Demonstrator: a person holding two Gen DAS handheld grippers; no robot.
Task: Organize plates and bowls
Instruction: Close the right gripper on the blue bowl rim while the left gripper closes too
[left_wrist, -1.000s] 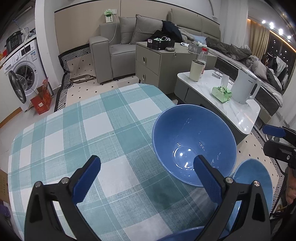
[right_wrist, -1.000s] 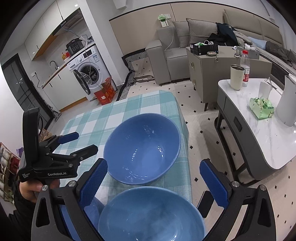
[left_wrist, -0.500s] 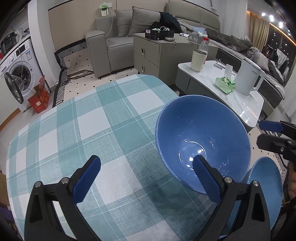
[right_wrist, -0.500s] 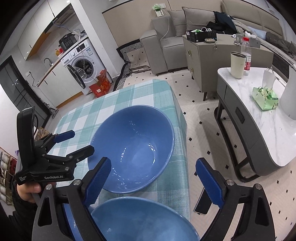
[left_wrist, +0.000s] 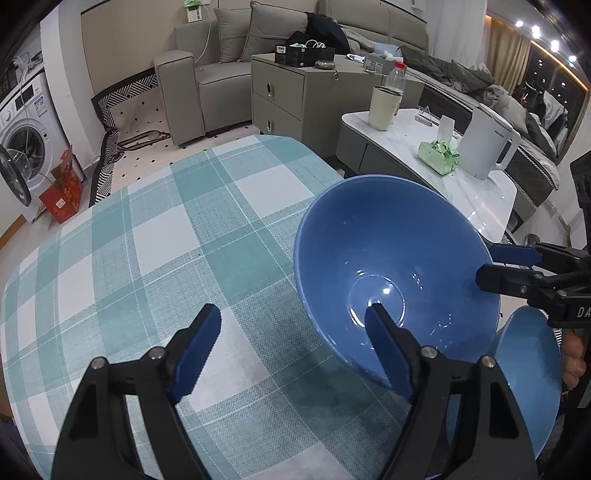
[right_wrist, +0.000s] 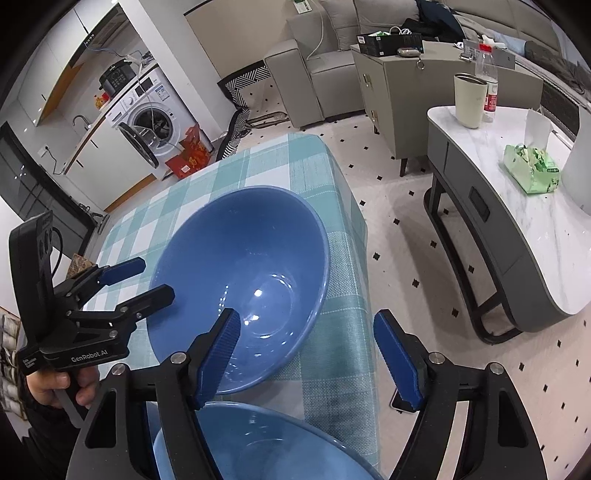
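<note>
Left wrist view shows the teal-checked cloth-covered table (left_wrist: 155, 236) carrying the large glossy blue bowl (left_wrist: 395, 273) at 3 o'clock, whose near rim both the left gripper (left_wrist: 293, 343) and right gripper (right_wrist: 306, 354) now straddle, jaws just narrowed yet unclamped, likely readying a two-handed lift.

Two blue bowls (right_wrist: 240, 280) on checked tablecloth (right_wrist: 343, 332), both grippers (right_wrist: 306, 354) alongside.

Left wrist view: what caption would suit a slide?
Left gripper, jaws closing, straddles the big blue bowl's near rim on a checked tablecloth.
</note>
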